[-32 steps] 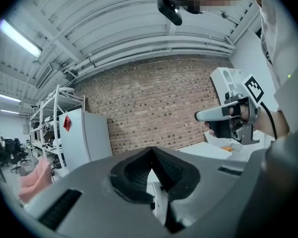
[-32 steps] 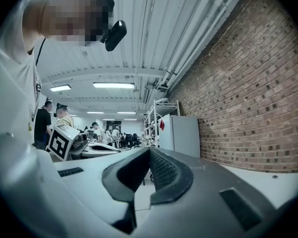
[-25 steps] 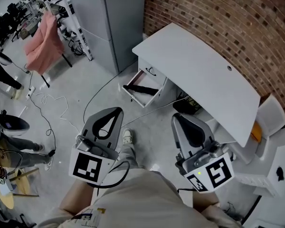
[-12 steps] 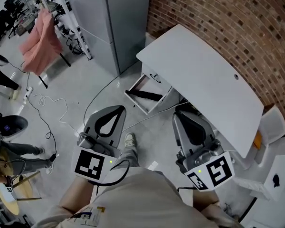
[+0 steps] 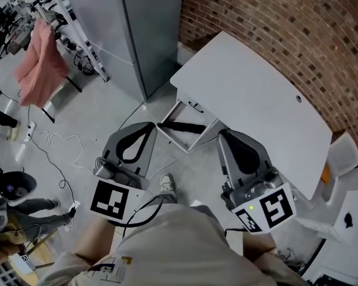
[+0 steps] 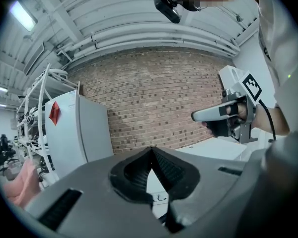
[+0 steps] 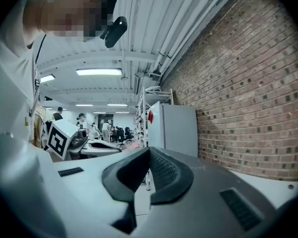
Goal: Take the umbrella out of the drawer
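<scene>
While the umbrella [image 5: 184,127] lies in the open drawer [image 5: 178,138] at the frame centre, left gripper [image 5: 144,127] and right gripper [image 5: 225,136] are pressed together, empty; one should spread before reaching in.

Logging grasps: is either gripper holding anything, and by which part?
Nothing is held. Left gripper and right gripper are shut and empty; the black folded umbrella lies in the open white drawer.
</scene>
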A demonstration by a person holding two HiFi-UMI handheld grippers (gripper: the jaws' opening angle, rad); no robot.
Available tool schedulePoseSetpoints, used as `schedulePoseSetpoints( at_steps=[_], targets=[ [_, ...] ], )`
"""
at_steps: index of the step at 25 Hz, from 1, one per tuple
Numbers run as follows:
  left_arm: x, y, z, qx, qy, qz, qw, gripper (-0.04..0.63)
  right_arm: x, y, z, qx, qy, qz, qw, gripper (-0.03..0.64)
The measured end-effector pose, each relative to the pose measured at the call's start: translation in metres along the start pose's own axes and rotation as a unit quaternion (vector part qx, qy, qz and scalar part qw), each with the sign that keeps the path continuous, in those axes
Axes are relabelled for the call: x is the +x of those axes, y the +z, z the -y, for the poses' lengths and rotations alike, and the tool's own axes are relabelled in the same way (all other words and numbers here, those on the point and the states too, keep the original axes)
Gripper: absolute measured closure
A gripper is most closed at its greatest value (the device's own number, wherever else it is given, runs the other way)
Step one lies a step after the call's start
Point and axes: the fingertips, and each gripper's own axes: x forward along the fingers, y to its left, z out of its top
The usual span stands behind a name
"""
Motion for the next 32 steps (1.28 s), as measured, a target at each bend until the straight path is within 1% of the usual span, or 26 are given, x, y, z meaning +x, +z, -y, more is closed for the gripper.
schedulePoseSetpoints(
  at_steps=[4, 7, 10, 14, 15, 18, 19, 23, 27, 32],
  targets=[
    [0.014, -0.002, -0.018, 0.000, -0.004, -0.001, 1.0000, 0.588, 0.021, 0.001, 0.009, 0.002, -0.005, 0.001, 1.000, 0.610],
    [0.024, -0.006, -0.026, -0.001, -0.002, -0.004, 1.0000, 0.588, 0.032, -0.003, 0.016, 0.002, -0.001, -0.006, 1.000, 0.610],
    [0.030, -0.011, -0.030, -0.003, 0.000, -0.009, 1.0000, 0.588, 0.040, -0.010, 0.022, -0.001, 0.007, -0.016, 1.000, 0.611],
    [0.042, -0.013, -0.027, 0.008, 0.000, -0.019, 0.9998, 0.588, 0.048, -0.018, 0.036, -0.007, 0.014, -0.037, 0.999, 0.611],
    [0.046, -0.012, -0.025, 0.004, 0.003, -0.020, 0.9998, 0.588, 0.049, -0.020, 0.041, -0.009, 0.015, -0.045, 0.999, 0.611],
    [0.053, -0.012, -0.022, -0.027, 0.007, -0.023, 0.9994, 0.588, 0.052, -0.026, 0.052, -0.011, 0.027, -0.062, 0.998, 0.611],
    [0.055, -0.013, -0.021, -0.029, 0.008, -0.026, 0.9992, 0.588, 0.053, -0.028, 0.056, -0.010, 0.031, -0.065, 0.997, 0.611],
    [0.064, -0.017, -0.021, -0.024, 0.023, -0.038, 0.9987, 0.588, 0.056, -0.037, 0.072, -0.002, 0.043, -0.077, 0.996, 0.609],
    [0.072, -0.023, -0.028, -0.023, 0.037, -0.046, 0.9980, 0.588, 0.065, -0.049, 0.081, -0.013, 0.056, -0.094, 0.994, 0.609],
    [0.086, -0.035, -0.039, -0.010, 0.047, -0.058, 0.9972, 0.588, 0.084, -0.069, 0.090, -0.023, 0.070, -0.114, 0.991, 0.607]
  ],
)
